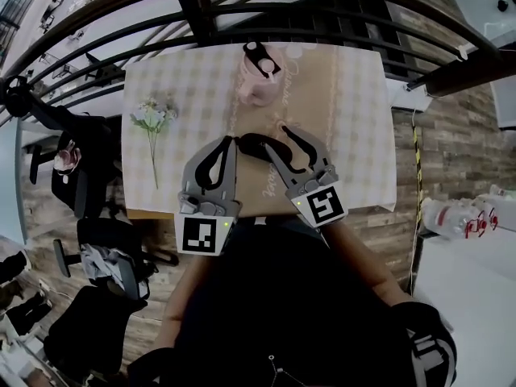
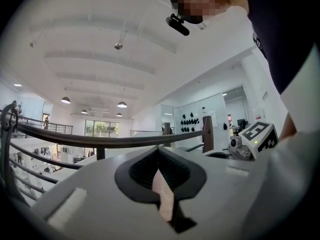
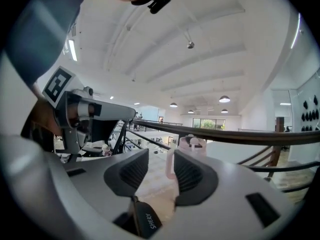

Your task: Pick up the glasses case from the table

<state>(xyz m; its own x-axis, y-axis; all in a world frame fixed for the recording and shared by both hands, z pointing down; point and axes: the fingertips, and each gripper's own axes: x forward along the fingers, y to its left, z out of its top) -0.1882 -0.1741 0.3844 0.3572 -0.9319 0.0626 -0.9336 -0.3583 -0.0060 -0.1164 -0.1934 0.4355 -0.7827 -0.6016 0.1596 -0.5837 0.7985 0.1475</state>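
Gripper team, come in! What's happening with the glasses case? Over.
Left gripper shut, empty. Right gripper open, glasses case close under jaws, not gripped. Nothing in the way.

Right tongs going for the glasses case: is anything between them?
Nothing visible. The glasses case lies low, right under the right tongs, whose jaws stand apart with nothing pinched. The pink mug stands farther back, beyond the case, and the left tongs sit off to the side.

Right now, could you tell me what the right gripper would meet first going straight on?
Probably the pink lidded mug, framed between the open jaws of the right gripper; depth is unclear.
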